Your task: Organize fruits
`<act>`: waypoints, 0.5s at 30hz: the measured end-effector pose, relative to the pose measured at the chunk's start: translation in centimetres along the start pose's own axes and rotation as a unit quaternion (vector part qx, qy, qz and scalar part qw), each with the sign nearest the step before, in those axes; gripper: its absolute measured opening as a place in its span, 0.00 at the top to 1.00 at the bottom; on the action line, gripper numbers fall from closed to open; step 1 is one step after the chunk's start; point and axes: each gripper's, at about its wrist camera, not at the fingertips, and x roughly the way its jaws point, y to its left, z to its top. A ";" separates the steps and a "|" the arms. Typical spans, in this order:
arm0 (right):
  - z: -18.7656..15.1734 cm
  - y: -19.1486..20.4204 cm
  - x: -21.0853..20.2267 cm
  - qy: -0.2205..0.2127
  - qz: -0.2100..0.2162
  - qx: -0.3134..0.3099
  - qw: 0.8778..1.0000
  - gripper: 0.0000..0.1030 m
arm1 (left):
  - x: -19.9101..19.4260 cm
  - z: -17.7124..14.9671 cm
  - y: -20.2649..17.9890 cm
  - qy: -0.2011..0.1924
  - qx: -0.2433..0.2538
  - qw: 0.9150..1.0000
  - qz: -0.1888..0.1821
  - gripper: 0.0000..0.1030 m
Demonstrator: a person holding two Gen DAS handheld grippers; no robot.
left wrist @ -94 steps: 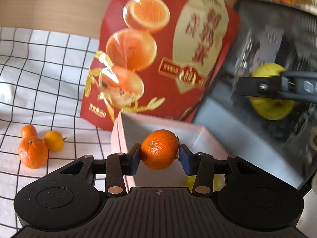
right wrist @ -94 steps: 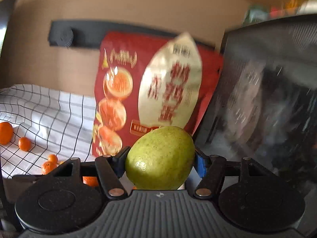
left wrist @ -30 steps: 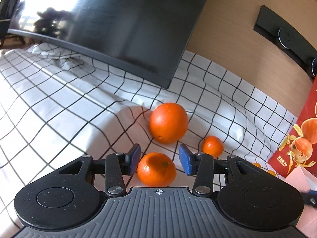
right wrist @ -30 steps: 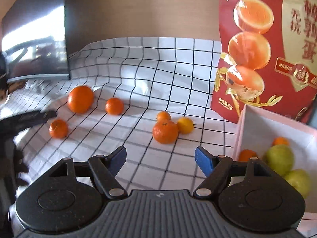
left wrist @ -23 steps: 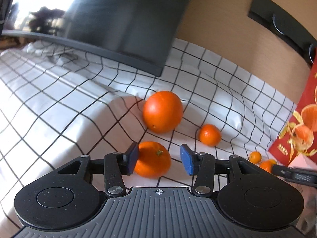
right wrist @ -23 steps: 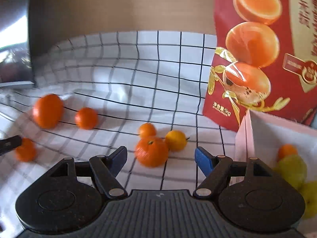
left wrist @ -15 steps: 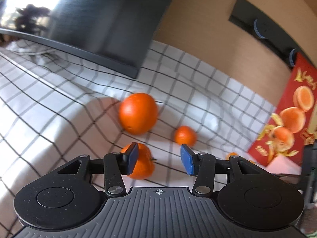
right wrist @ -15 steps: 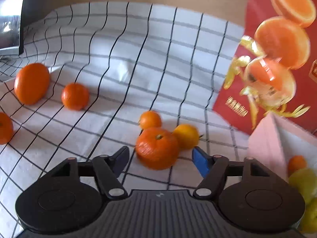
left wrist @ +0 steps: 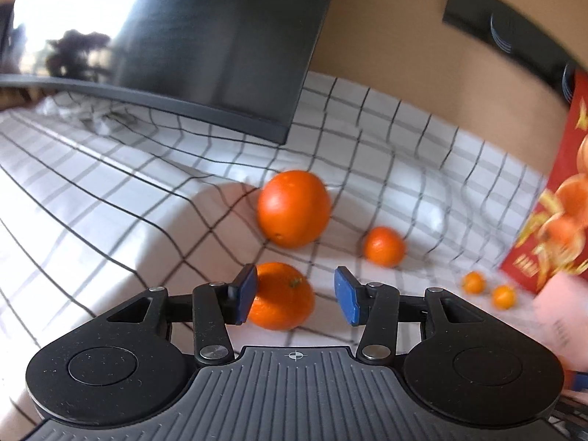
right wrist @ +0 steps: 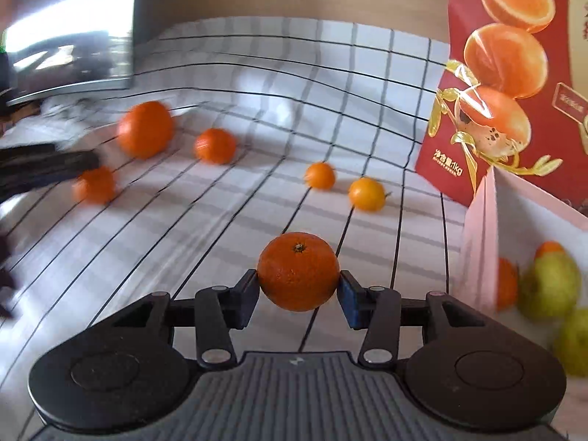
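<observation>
Two grippers over checked cloth [right wrist: 257, 92] | right gripper [right wrist: 298, 296] closing, clamped on mandarin [right wrist: 298, 271] | left gripper [left wrist: 294, 296] apart astride tangerine [left wrist: 283, 296] | dark monitor [left wrist: 202, 36] behind, tan wall [left wrist: 404, 55]

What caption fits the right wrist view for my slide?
Right gripper closing on a round orange tangerine above the white checked cloth, beside the pink box.

Six loose citrus fruits: one mandarin [right wrist: 298, 271], stem up, is raised between the closing pads of the right claw [right wrist: 298, 296]. A large orange [right wrist: 145, 133], two mandarins [right wrist: 215, 146] [right wrist: 94, 185] and two small kumquats [right wrist: 320, 175] [right wrist: 366, 194] lie on the checked cloth [right wrist: 257, 110]. Pears [right wrist: 549, 284] and oranges sit in the pink box [right wrist: 477, 242] at the cloth's right edge.
</observation>
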 end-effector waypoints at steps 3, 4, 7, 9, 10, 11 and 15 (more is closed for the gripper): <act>-2.4 -0.5 -3.5 -0.006 0.022 -0.008 1.000 0.55 | 0.2 -0.4 -0.6 -0.002 0.032 0.999 0.019 0.49; -3.3 -0.9 -4.5 -0.005 0.024 -0.006 1.000 0.55 | 0.3 -0.5 -0.7 -0.002 0.039 0.999 0.021 0.47; -5.3 -2.8 -6.9 0.001 0.014 0.019 1.000 0.55 | 0.5 -0.6 -0.7 -0.004 0.046 0.999 0.024 0.47; -6.5 -3.9 -8.1 -0.003 0.004 0.034 0.999 0.55 | 0.6 -0.6 -0.4 -0.006 0.042 0.999 0.026 0.47; -7.2 -4.4 -8.7 -0.008 -0.008 0.036 0.999 0.55 | 0.6 -0.5 -0.3 -0.007 0.038 0.999 0.027 0.47; -7.7 -4.8 -9.1 -0.015 -0.020 0.034 0.999 0.55 | 0.7 -0.5 -0.1 -0.006 0.035 0.999 0.031 0.47; -9.3 -6.4 -10.5 -0.033 -0.047 0.034 0.998 0.55 | 0.8 -0.4 0.4 -0.006 0.027 0.999 0.040 0.52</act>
